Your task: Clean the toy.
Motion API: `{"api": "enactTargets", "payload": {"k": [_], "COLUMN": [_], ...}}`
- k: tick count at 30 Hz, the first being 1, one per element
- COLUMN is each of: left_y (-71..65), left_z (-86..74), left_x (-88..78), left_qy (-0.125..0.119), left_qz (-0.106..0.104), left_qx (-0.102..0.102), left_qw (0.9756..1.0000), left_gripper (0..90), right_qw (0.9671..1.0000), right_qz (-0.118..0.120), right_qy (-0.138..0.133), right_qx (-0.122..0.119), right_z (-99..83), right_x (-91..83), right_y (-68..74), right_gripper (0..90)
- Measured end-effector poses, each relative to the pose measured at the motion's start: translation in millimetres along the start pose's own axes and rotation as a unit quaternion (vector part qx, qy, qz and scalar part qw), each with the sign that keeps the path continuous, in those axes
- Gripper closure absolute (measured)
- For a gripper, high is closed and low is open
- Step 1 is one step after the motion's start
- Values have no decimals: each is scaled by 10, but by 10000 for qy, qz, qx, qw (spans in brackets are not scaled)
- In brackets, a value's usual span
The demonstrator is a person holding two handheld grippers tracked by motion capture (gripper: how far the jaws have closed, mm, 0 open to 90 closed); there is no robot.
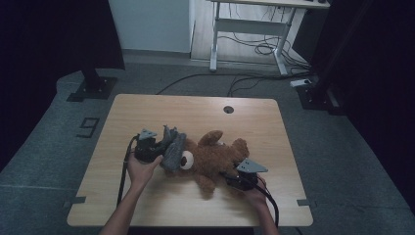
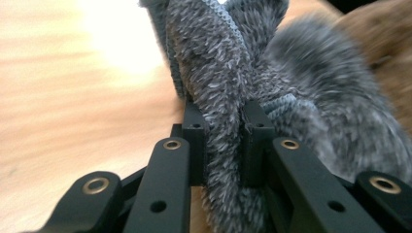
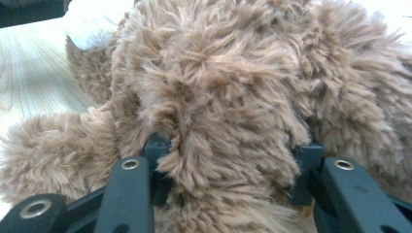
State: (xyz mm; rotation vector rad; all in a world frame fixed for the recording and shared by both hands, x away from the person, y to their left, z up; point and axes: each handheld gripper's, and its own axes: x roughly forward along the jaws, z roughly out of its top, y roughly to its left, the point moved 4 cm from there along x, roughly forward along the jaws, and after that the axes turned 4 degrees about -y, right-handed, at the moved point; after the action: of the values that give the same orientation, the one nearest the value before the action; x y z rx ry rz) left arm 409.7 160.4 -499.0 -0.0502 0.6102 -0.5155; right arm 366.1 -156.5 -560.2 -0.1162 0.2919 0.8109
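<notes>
A brown teddy bear (image 1: 215, 159) lies on the wooden table (image 1: 195, 115) with its head toward the left. A grey fuzzy garment (image 1: 172, 147) covers the bear's head, one white eye showing beneath it. My left gripper (image 1: 157, 147) is shut on a fold of this grey garment (image 2: 223, 121), the fabric squeezed between both jaws. My right gripper (image 1: 234, 177) is shut on the teddy bear's body (image 3: 223, 126), brown fur bulging between its jaws near the lower leg.
A round cable hole (image 1: 228, 109) sits near the table's far edge. Beyond the table stand a white desk frame (image 1: 254, 29) with loose cables on the floor and black stands at both sides.
</notes>
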Motion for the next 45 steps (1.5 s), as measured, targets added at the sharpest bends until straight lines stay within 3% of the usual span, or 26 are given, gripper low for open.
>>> {"api": "enactTargets", "payload": {"k": [2,3,4,5,7,11,14,15,18,20,23,26,27,32,35,36,38,39,40,45], "left_y": [159,159,225,225,251,256,237,237,114,-36,-258,-572,-572,-958,-971,-920,-841,-841,-730,-605], "left_z": [-160,-160,-282,-282,-483,-482,-233,-233,37,204,366,526,526,581,527,453,390,390,345,329], "left_x": [40,40,93,93,186,161,-50,-50,-243,-325,-339,-208,-208,190,330,412,442,442,415,302], "left_qy": [241,241,455,455,712,730,435,435,10,-167,-240,-227,-227,116,298,441,459,459,400,325], "left_qz": [221,221,320,320,146,42,99,99,-44,-233,-415,-607,-607,-748,-708,-621,-559,-559,-652,-534], "left_qx": [-61,-61,-90,-90,-130,-147,-21,-21,68,181,398,635,635,921,882,840,756,756,530,554], "left_qw": [9994,9994,9984,9984,9973,9972,9990,9990,10000,9994,9981,9959,9959,9929,9931,9936,9945,9945,9957,9965], "left_gripper": [764,764,765,764,764,762,761,761,760,760,759,758,758,754,752,752,754,755,755,756], "right_qw": [10000,10000,10000,10000,10000,10000,10000,10000,10000,10000,10000,10000,10000,10000,10000,10000,10000,10000,9999,9999], "right_qz": [-15,-16,-18,-18,-17,-20,-21,-21,-22,-21,-27,-25,-25,-21,-17,-16,-11,-12,-12,-22], "right_qy": [11,13,14,14,15,22,35,35,33,25,25,16,16,29,33,40,48,49,55,59], "right_qx": [-2,-1,1,1,10,4,15,15,6,10,9,2,2,-16,-18,-43,-69,-74,-103,-131], "right_z": [0,0,-1,-1,-2,-1,-1,-1,-1,-1,-1,-1,-1,-1,0,0,1,2,3,3], "right_x": [-2,-2,-3,-3,-4,-6,-9,-9,-8,-7,-7,-6,-6,-10,-10,-11,-10,-9,-9,-10], "right_y": [3,3,3,3,3,2,-3,-3,-1,0,2,-1,-1,-1,-1,-2,3,7,11,21], "right_gripper": [507,507,507,507,507,507,507,507,507,506,506,506,506,505,504,504,502,502,502,500]}}
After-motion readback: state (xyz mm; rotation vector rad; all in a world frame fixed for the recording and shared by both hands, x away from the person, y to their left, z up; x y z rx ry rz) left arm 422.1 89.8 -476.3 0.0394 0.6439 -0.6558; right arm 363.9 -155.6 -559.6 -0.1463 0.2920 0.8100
